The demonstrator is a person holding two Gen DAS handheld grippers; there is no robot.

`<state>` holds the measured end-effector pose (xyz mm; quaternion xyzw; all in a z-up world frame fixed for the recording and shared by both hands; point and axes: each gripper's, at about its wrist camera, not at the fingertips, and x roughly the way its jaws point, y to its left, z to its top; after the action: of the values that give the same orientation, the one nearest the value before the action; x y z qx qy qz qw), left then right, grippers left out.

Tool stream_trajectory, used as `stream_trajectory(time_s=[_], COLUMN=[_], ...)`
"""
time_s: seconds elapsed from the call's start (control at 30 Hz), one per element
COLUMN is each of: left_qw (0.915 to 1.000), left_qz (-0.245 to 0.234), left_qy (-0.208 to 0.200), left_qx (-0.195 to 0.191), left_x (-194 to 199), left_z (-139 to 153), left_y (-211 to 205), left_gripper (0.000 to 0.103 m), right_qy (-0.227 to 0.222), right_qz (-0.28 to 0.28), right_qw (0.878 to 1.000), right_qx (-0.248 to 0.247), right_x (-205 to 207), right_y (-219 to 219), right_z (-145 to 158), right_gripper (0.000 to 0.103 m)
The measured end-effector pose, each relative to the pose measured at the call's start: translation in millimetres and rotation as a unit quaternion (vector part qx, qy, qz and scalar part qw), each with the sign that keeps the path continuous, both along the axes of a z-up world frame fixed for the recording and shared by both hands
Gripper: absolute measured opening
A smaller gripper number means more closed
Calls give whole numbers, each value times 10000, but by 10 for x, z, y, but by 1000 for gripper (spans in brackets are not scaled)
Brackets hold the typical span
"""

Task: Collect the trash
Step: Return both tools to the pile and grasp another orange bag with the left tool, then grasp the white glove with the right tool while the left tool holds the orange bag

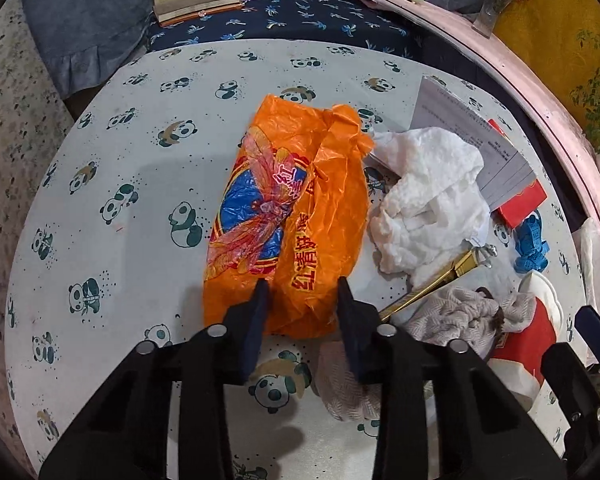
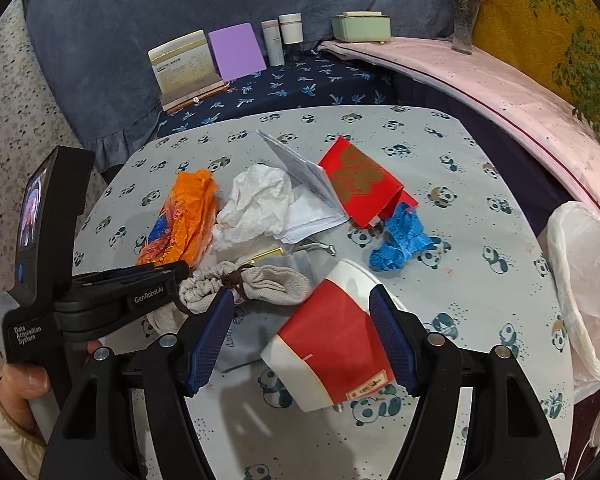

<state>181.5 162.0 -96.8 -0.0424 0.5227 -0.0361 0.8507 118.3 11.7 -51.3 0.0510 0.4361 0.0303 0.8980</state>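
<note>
An orange plastic bag (image 1: 288, 216) lies flat on the panda-print table (image 1: 120, 152); it also shows in the right wrist view (image 2: 184, 216). My left gripper (image 1: 302, 292) is open, its fingers over the bag's near edge. A crumpled white paper (image 1: 428, 200) lies right of the bag. A red and white paper cup (image 2: 336, 344) lies on its side. My right gripper (image 2: 302, 312) is open, its fingers on either side of the cup. A blue crumpled scrap (image 2: 400, 240), a red envelope (image 2: 364, 184) and a grey cloth pouch (image 2: 244, 284) lie nearby.
A white trash bag (image 2: 584, 280) hangs open at the table's right edge. Folded printed paper (image 2: 300, 176) rests on the white paper. A book (image 2: 188, 68), purple card (image 2: 236, 52), bottles (image 2: 282, 36), green box (image 2: 360, 26) and flower vase (image 2: 464, 28) stand at the back.
</note>
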Motion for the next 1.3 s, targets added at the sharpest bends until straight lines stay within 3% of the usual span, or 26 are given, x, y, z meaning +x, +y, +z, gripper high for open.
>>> stream_trajectory(time_s=[0.13,0.27,0.6,0.8,1.07,1.3], left_qw=[10000,9998,9997,9997,9997,9998], left_qz=[20,97,76,61,134,-65], left_qy=[-78,-155,-101,-64,-96,26], left_qx=[-40,-119,-218,-230,-174,-195], left_x=[-28,-83,-189,-205,-265,-486], left_z=[49,123,153,128,177,96], left_y=[36,91,123,114,233,193], left_gripper=[20,17,17,17,17,17], right_qy=[41,51,257,329,287,498], right_qz=[111,222,309,295,386,587], right_qw=[9999,9997,9990,9982,9952,9932], right_qx=[33,31,199,395,857,879], right_x=[69,123,264,278,94,14], right_y=[101,184,214,167,236,434], right_z=[-29,-51,-204,-264,-93,-201], right_gripper=[67,64,40,39,41,41])
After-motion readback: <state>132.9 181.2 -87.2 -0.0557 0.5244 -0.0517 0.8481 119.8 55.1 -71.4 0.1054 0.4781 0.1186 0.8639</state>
